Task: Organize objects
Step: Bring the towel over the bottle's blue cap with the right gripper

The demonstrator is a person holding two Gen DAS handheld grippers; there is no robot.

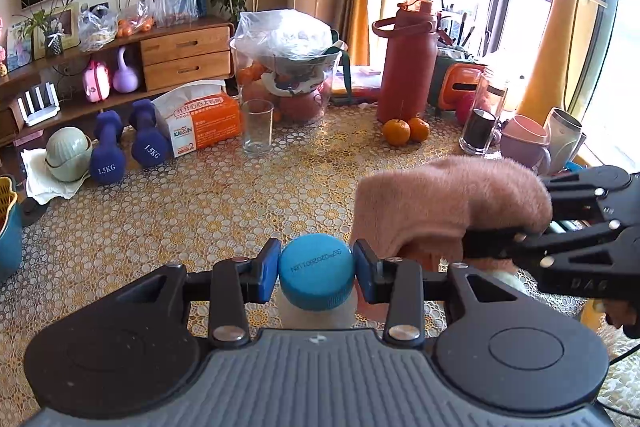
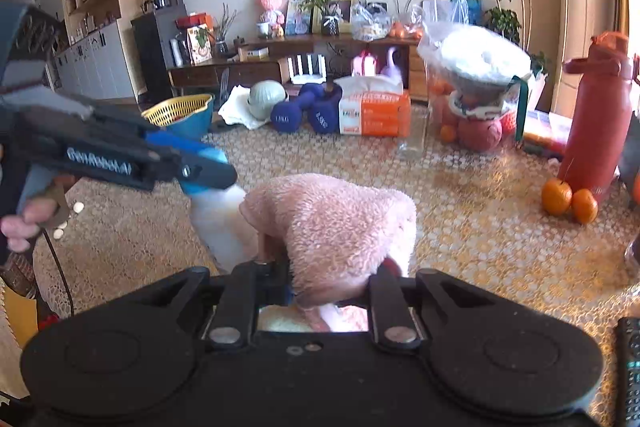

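My left gripper (image 1: 316, 269) is shut on the blue cap (image 1: 316, 267) of a white bottle (image 1: 316, 313) that stands on the patterned table. The bottle (image 2: 224, 227) shows in the right wrist view under the left gripper (image 2: 208, 167). My right gripper (image 2: 332, 277) is shut on a pink fluffy cloth (image 2: 336, 219), which drapes over its fingers. In the left wrist view the cloth (image 1: 452, 203) hangs just right of the bottle, touching or nearly touching it, with the right gripper (image 1: 480, 247) coming in from the right.
An empty glass (image 1: 258, 125), tissue pack (image 1: 200, 119), two blue dumbbells (image 1: 128, 147), a bagged bowl of fruit (image 1: 288, 67), a red flask (image 1: 408, 67), two oranges (image 1: 406, 131) and cups (image 1: 524, 143) stand at the back. A remote (image 2: 630, 367) lies at the right.
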